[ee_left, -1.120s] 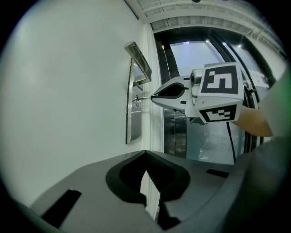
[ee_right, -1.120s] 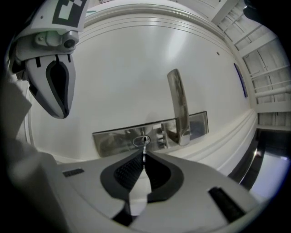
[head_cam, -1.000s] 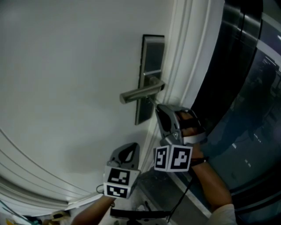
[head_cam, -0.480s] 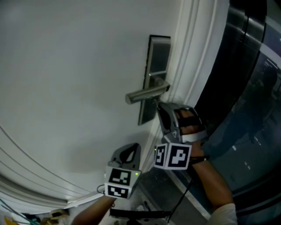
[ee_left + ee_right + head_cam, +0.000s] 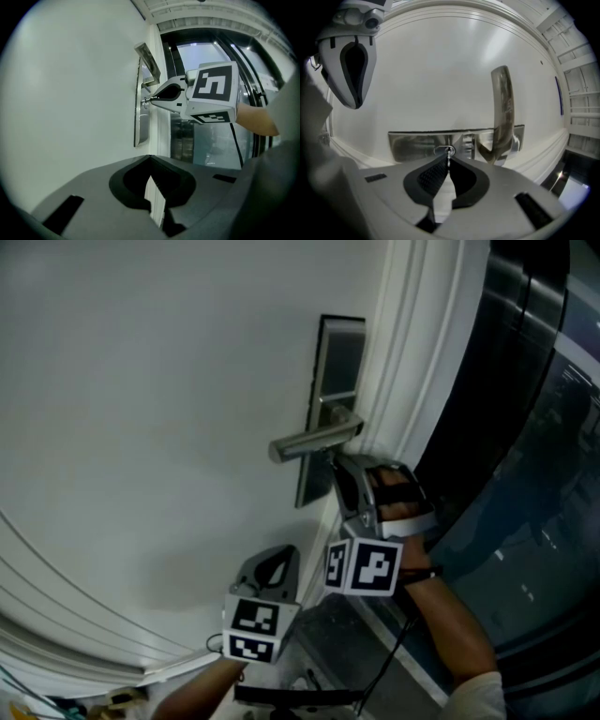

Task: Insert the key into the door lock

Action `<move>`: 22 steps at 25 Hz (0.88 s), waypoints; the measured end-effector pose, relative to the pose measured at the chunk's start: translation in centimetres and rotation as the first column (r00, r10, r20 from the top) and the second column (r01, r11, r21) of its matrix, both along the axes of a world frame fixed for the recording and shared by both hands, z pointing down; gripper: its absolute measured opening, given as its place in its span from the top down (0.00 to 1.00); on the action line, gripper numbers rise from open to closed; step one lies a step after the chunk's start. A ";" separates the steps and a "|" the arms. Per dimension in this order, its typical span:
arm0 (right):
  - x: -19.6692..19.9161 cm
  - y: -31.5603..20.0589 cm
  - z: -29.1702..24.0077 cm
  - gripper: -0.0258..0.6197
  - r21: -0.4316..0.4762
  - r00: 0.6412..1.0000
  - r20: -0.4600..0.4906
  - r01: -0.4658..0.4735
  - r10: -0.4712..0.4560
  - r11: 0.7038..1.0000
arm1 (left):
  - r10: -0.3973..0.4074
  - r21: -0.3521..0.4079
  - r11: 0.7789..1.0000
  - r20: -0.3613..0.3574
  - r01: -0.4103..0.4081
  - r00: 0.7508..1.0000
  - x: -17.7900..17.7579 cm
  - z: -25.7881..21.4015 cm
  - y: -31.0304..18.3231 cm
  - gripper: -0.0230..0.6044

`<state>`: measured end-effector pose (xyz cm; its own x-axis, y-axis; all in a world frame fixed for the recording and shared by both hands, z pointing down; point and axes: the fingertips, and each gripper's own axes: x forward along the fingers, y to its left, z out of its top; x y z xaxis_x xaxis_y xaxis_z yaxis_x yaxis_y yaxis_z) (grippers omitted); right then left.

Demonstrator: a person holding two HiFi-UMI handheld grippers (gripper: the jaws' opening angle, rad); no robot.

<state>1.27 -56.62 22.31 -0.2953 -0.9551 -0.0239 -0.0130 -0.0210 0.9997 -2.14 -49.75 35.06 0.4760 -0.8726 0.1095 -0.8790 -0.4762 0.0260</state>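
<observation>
1. Door [image 5: 141, 427]: white, and it fills the left of the head view.
2. Lock plate [image 5: 331, 371]: steel, by the door's edge, and it carries the handle [image 5: 309, 442].
3. Left gripper [image 5: 150, 159]: jaws together and empty, low and well apart from the plate.
4. Right gripper [image 5: 449, 160]: jaws clamped on the key [image 5: 449, 155].
5. Key: its tip is at the keyhole [image 5: 440, 150], just below the handle; how deep it sits is unclear.

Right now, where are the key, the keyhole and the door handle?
key [image 5: 449, 157]: right gripper view, on the exposed blade.
keyhole [image 5: 443, 150]: right gripper view, on the round cylinder face.
door handle [image 5: 309, 441]: head view, middle of the lever.
</observation>
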 end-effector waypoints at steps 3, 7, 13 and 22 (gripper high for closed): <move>-0.1 -0.3 0.0 0.93 0.000 1.000 -0.004 -0.005 0.005 1.000 | 0.000 0.000 1.000 -0.001 0.000 1.000 -0.1 0.0 -0.1 0.96; -0.1 -0.3 0.0 0.93 0.006 1.000 -0.006 -0.005 0.005 1.000 | 0.001 0.002 1.000 0.001 -0.001 1.000 -0.1 0.0 -0.2 0.96; -0.5 -0.7 -0.1 0.93 0.008 1.000 -0.015 -0.011 0.011 1.000 | 0.001 -0.002 1.000 -0.003 -0.001 1.000 -0.1 0.1 -0.1 0.96; -0.7 -1.1 0.0 0.92 0.007 1.000 0.001 -0.012 0.012 1.000 | 0.010 -0.003 1.000 0.001 -0.010 1.000 0.0 0.2 0.1 0.96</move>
<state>0.59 -57.74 22.32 -0.2836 -0.9585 -0.0308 -0.0133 -0.0282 0.9995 -2.14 -49.67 35.28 0.4845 -0.8675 0.1127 -0.8742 -0.4849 0.0261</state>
